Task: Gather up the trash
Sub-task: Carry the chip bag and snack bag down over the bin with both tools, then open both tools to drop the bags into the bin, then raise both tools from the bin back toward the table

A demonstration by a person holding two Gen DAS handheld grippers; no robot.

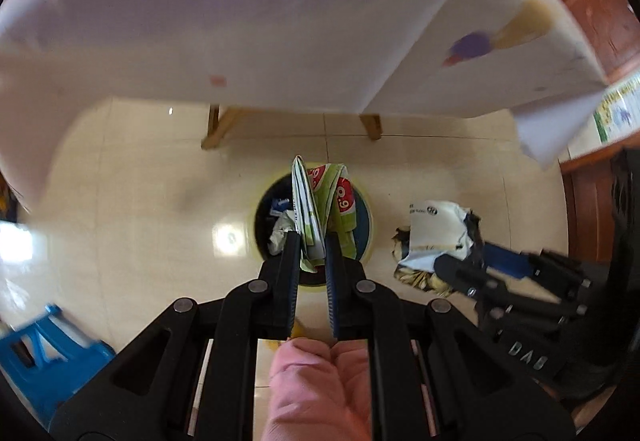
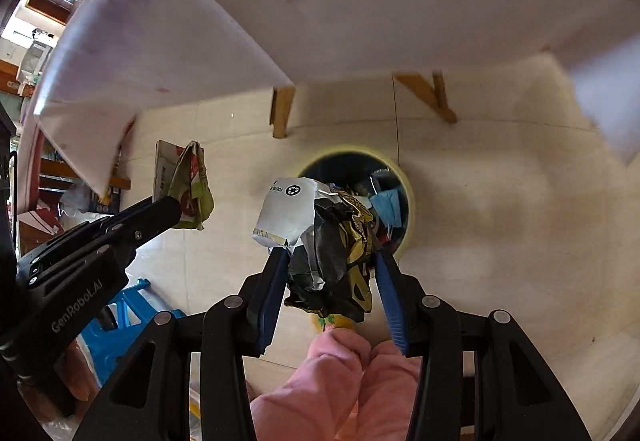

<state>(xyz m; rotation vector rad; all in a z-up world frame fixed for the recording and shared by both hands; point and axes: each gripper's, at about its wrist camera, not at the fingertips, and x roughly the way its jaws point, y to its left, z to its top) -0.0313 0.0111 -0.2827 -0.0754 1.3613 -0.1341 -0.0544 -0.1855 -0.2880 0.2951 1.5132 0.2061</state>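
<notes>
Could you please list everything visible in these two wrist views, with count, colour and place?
Folded green and white printed wrapper: one, green, white and red, clamped in the left gripper above the bin.
Crumpled silver, black and gold foil packet: one, clamped in the right gripper beside the bin's mouth.
Round yellow-rimmed trash bin: one, dark inside, on the floor, already holding scraps.
White cloth-covered table: one, white with coloured spots, wooden legs, overhead.
Blue plastic stool: one, on the floor at left.
Beige tiled floor: below everything.
Pink-clad knees: two, under the grippers.
Left gripper: black, shut.
Right gripper: black, shut.
</notes>
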